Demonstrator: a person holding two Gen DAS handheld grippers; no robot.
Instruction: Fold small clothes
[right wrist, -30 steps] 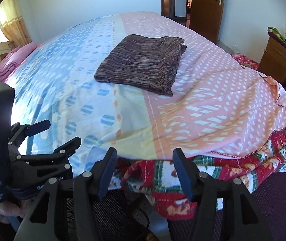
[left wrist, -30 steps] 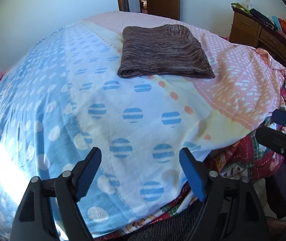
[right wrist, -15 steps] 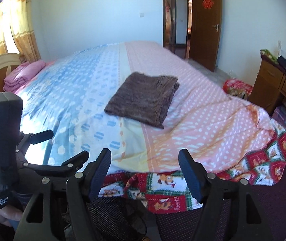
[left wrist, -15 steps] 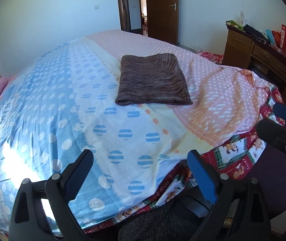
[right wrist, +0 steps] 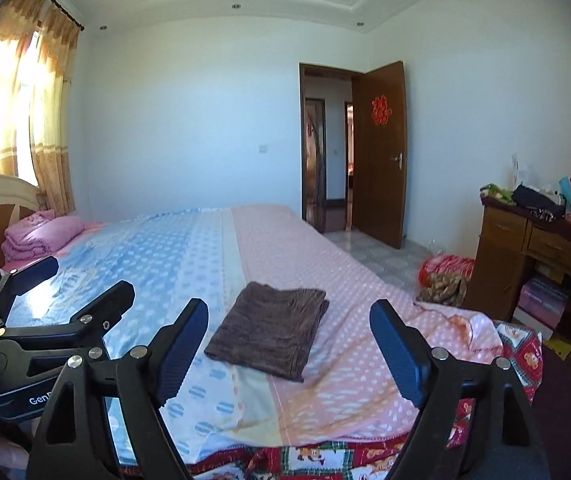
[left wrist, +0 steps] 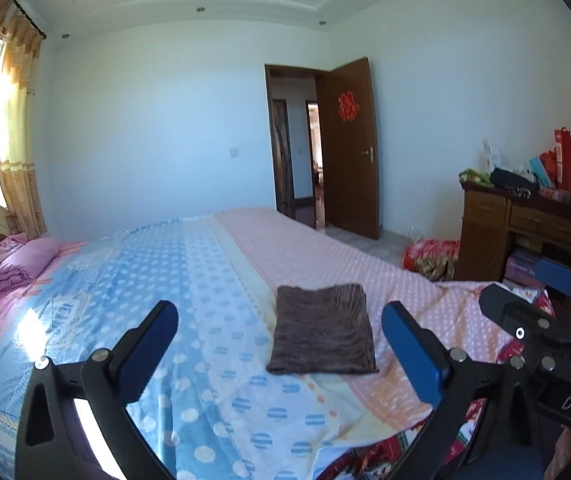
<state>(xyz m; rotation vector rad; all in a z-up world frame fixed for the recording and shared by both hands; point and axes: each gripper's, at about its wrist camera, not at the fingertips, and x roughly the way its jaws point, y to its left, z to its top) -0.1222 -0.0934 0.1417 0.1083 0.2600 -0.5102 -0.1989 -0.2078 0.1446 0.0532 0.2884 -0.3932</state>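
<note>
A brown knitted garment [left wrist: 322, 330] lies folded into a flat rectangle on the bed, where the blue and pink halves of the cover meet; it also shows in the right wrist view [right wrist: 271, 329]. My left gripper [left wrist: 281, 350] is open and empty, held back from the bed's near edge. My right gripper [right wrist: 289, 346] is open and empty too, beside the left one. Both point level at the room, well short of the garment. The right gripper shows at the right edge of the left wrist view [left wrist: 541, 304], and the left gripper at the left edge of the right wrist view [right wrist: 73, 292].
The bed cover [right wrist: 189, 256] is blue polka-dot on the left and pink on the right. Folded pink bedding [right wrist: 41, 234] lies by the headboard. A wooden dresser [right wrist: 541, 256] with clutter stands at the right. A red bag [right wrist: 445, 276] sits on the floor. The door [right wrist: 379, 152] is open.
Both grippers have drawn back from the bed and tilted up, so the garment looks smaller and farther and the walls and ceiling now show. Both stay open and empty.
</note>
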